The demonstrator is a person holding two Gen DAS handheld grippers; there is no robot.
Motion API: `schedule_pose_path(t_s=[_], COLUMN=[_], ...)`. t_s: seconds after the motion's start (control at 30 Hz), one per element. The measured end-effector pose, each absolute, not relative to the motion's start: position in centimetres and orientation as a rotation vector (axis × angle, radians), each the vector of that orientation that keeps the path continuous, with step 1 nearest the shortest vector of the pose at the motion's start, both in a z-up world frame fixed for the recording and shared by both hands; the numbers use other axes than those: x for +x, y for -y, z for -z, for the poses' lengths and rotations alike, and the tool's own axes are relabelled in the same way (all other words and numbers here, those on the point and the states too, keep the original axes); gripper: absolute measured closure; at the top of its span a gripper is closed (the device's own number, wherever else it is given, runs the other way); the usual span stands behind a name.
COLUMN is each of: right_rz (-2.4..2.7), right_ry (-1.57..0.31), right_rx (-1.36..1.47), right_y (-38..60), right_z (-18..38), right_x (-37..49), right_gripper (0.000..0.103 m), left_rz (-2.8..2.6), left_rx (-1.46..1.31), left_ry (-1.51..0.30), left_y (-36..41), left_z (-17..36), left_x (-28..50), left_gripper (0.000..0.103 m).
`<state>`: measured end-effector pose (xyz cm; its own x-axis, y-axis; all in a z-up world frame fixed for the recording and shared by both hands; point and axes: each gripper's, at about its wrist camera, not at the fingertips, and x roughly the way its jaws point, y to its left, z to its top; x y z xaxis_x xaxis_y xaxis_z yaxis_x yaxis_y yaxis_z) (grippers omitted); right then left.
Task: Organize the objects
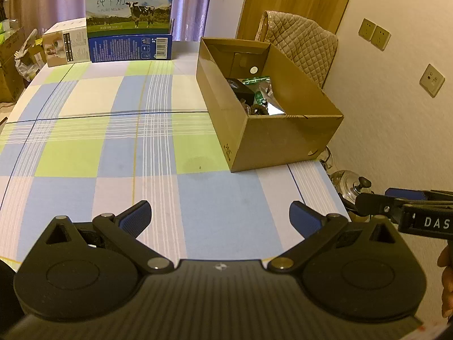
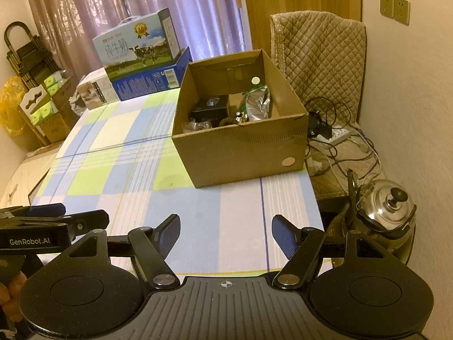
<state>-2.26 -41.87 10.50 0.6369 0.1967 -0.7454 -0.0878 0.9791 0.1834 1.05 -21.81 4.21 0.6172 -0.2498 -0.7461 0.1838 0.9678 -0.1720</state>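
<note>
Cardboard box [image 2: 240,147] on checked tablecloth [image 1: 113,141] holds foil pouch [image 2: 259,103], black case [image 2: 211,107]. Pouch judged light, slippery: pinch top seam. Left gripper [image 1: 220,218], right gripper [image 2: 226,233] both spread apart, empty.

The cardboard box [image 1: 271,130] hides most of its contents behind its near wall in the left wrist view: only part of a black item [image 1: 243,89] and a silver foil pouch [image 1: 266,96] show, and the small dark bits [image 2: 198,126] at its near end are too small to tell. The milk carton [image 1: 131,2] is cut off by the top edge. The right claw [image 1: 396,201] is cut off at the right edge, its fingertips not clear, and the kettle [image 1: 349,185] is half hidden behind the worktop [image 1: 85,141] corner.
</note>
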Motion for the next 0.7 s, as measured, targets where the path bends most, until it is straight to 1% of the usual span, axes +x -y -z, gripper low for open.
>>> schedule_pose_path(t_s=[0.7], right_rz=[-0.167], right_ry=[-0.867], right_rx=[0.127], right_y=[41.35], right_z=[-10.72], right_x=[-2.21], right_gripper=[0.034], left_rz=[0.257], left_rx=[-0.098], left_ry=[-0.865], left_y=[21.67], left_z=[-3.96], left_x=[1.04], left_gripper=[0.001])
